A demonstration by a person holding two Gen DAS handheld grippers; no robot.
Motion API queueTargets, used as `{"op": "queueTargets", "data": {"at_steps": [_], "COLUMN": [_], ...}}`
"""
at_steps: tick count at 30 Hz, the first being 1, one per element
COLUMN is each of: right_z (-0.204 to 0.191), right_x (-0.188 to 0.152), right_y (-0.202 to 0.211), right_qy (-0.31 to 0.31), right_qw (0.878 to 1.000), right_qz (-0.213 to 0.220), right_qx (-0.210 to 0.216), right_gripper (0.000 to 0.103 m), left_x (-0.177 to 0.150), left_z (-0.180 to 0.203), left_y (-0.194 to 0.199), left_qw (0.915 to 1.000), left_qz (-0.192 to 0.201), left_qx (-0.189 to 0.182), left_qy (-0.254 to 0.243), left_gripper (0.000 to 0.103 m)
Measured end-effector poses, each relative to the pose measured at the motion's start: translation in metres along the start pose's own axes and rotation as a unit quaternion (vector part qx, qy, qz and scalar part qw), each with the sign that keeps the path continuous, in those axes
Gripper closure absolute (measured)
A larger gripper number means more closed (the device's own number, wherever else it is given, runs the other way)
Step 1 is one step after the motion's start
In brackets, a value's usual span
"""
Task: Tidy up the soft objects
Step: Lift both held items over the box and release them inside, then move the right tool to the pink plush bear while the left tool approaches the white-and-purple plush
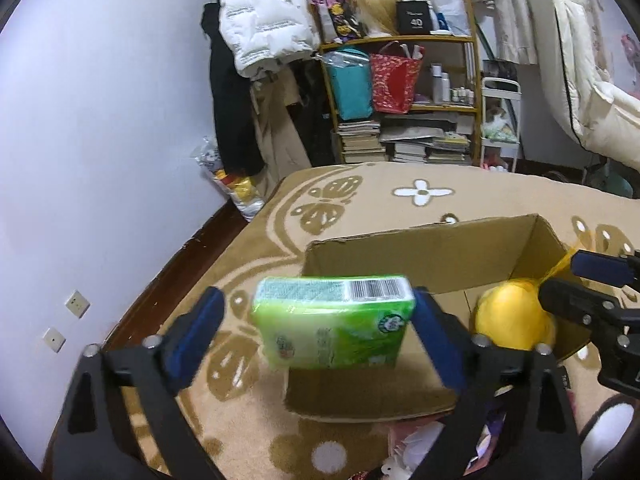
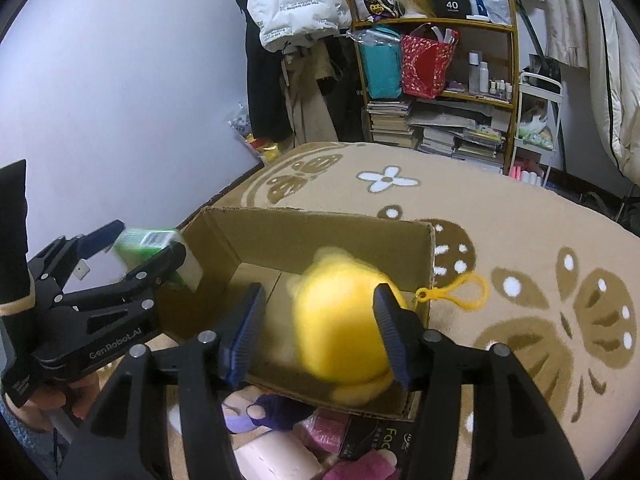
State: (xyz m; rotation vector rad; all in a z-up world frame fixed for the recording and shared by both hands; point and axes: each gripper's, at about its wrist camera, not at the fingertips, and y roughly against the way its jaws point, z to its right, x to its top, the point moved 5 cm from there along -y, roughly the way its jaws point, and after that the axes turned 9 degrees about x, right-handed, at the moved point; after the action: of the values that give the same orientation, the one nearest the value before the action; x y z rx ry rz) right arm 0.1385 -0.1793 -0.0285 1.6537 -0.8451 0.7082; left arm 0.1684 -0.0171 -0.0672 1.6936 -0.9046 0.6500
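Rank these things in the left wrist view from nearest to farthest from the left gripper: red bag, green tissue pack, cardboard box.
1. The green tissue pack, between the open fingers of the left gripper.
2. The cardboard box, just behind and below the pack, on the rug.
3. The red bag, far back on the shelf.

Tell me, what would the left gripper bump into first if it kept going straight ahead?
The green tissue pack, which sits right between the left gripper's open jaws. Behind it is probably the cardboard box, though the depth is hard to judge.
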Motion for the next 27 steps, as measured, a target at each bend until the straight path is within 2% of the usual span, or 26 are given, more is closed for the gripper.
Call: {"op": "queueTargets", "data": {"at_steps": [5,10,20,27], "right_z": [-0.001,0.005,0.011,0.014], "right_x": [0.004,0.006,0.007,0.005], "right_y": [0.008,0.017,0.023,0.027], "right_qy": [0.006,-0.013,-0.019,-0.022], "right_qw": [1.0,1.0,0.999,0.999], "right_qz": [0.013,0.026,0.031,0.034], "right_qx": [-0.003,0.012,0.007,0.002], "right_gripper": [0.022,0.009,0.008,0.008], "left_x": [0.002,0.004,0.01,0.012], "left_z": [0.0,-0.005,-0.029,-0.038], "left_y": [0.005,0.009,0.008,0.008], "left_qw": [1.0,0.9999,0.9981,0.998], "left_qz": [0.005,0.007,-0.003,-0.008], "left_qx": [0.001,-0.013,-0.022,-0.029], "left_qy": [-0.007,0.003,0.057,0.056], "left_gripper": [0.001,0.001,0.0,0.0]}}
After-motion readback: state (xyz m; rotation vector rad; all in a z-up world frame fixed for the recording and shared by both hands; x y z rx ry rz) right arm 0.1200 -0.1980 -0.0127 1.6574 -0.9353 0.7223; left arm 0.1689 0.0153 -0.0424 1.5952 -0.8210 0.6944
